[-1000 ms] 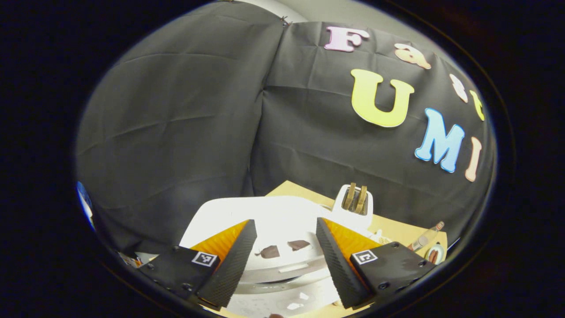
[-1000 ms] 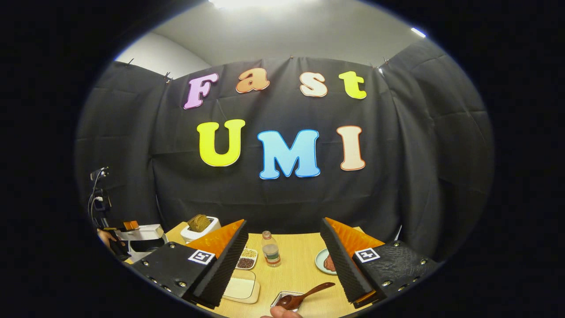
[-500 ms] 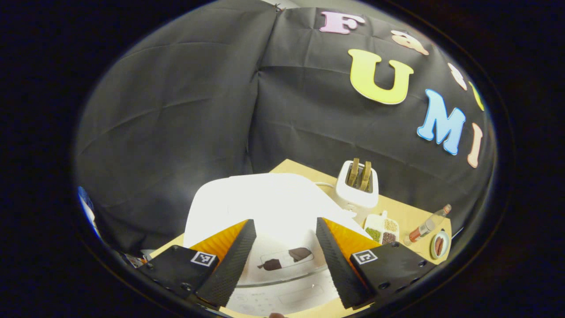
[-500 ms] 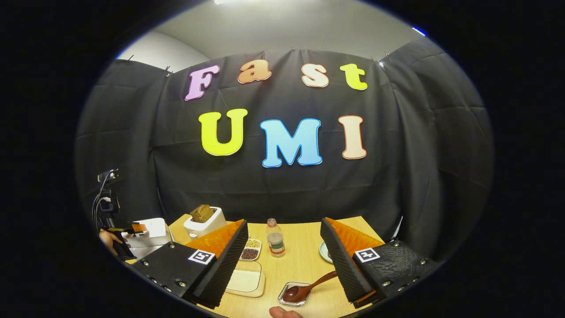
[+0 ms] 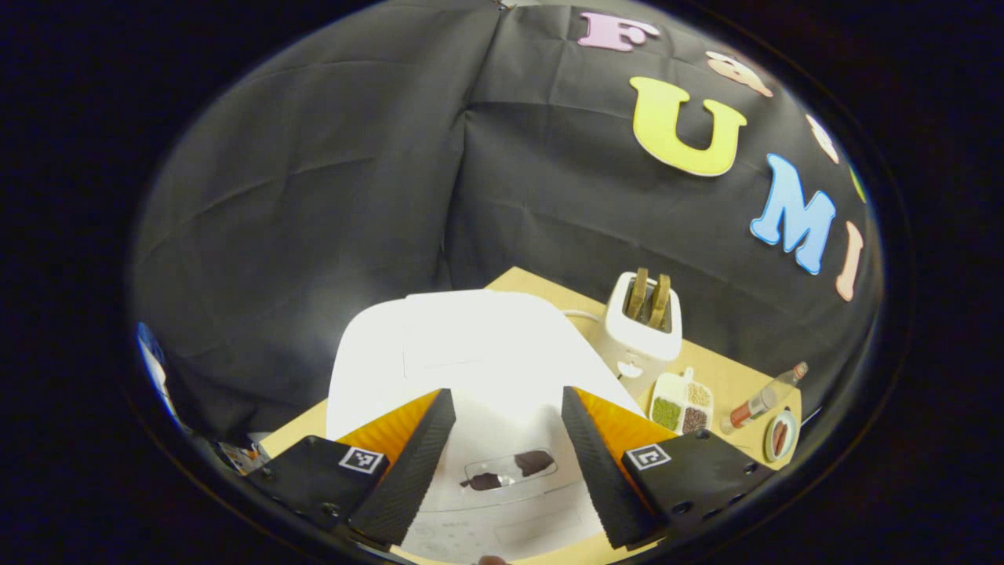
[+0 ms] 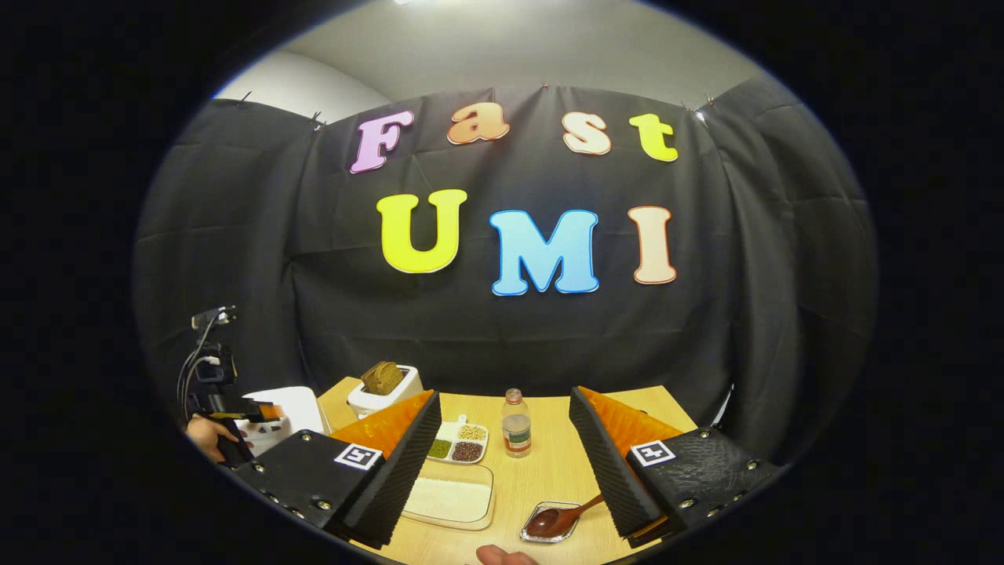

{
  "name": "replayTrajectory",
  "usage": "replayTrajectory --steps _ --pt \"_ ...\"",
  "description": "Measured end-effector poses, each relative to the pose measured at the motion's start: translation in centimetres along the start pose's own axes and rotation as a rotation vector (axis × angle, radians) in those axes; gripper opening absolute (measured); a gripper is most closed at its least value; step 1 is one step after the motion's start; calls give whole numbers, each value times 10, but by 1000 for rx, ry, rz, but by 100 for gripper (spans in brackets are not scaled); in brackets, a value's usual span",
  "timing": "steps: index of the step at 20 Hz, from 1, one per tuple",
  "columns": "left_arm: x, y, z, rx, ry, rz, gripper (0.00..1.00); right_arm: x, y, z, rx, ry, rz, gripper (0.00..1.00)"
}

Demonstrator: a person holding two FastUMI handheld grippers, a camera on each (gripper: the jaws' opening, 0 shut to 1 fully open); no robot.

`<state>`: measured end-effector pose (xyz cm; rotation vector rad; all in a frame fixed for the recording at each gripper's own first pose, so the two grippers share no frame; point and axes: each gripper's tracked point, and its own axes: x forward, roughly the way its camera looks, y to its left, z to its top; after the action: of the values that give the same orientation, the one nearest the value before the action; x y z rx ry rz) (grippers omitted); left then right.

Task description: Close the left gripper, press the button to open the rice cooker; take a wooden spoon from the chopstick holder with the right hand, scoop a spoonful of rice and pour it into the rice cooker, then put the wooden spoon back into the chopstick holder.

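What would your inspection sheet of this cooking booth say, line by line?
Surface: wooden table, bare patches between items.
Job's things: rice cooker lid down; wooden spoon resting in small clear dish; rice tray beside it.
Clutter: toaster with bread, bean dish, bottle.
Claws: left claw open over the cooker; right claw open, above the table.
Cables: wires on the left claw's rig.
Surroundings: black cloth walls.

Place: staged recording booth, mock kitchen set-up.
Walls: black cloth pinned up on three sides; plain white room wall above.
Worktop: wood-look, small.
Kitchen props: rice cooker, toaster, grain tray, bottle.
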<state>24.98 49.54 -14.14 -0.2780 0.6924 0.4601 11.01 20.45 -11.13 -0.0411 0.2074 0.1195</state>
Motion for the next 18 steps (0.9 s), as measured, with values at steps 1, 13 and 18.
replayTrajectory --steps 1,13,18 --pt "1 1 5 13 -24 2 95 0 4 -1 -7 4 6 99" --pt "0 0 -2 65 10 2 98 -34 -13 -7 35 -16 16 99" --pt "-18 -10 32 -67 -99 -59 95 -61 -65 -2 44 -49 51 99"
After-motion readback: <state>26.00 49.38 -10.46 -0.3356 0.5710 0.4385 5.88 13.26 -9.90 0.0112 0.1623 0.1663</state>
